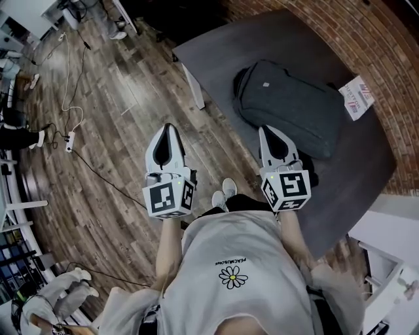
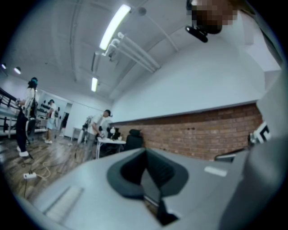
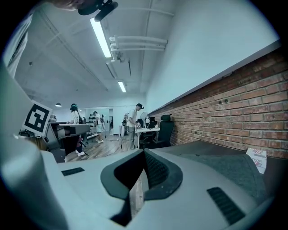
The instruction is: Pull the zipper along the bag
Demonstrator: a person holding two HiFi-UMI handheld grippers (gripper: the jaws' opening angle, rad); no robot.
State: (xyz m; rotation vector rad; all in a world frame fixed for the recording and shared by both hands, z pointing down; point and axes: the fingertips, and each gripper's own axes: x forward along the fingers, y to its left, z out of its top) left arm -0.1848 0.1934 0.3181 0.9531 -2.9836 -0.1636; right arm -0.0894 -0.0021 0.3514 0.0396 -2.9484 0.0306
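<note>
the bag point(image 1: 288, 108) lies flat on the dark grey table point(image 1: 216, 59), near the brick wall point(image 1: 314, 19); it is a dark charcoal, soft-looking pack, rounded at its left end and squarer towards the right; a small pale tag sits on its upper face near the rounded end; a seam line curves round that end, though from here i cannot make out a zipper pull; a white card with red print point(image 1: 357, 97) lies on the table just beside the bag's right end

the right gripper point(image 1: 268, 131) is held out in front of the person, its tip over the bag's near edge in the head view; whether it touches the fabric i cannot tell; in the right gripper view its jaws point(image 3: 144, 166) are pressed together with nothing between them, and the bag's grey cloth shows off to the right of them

the left gripper point(image 1: 168, 129) is held out over the wooden floor point(image 1: 111, 111), clear of the table's left side and well apart from the bag; its jaws point(image 2: 145, 167) are also closed flat together, holding nothing

a white power strip point(image 1: 69, 141) with its cable lies on the floor further left
</note>
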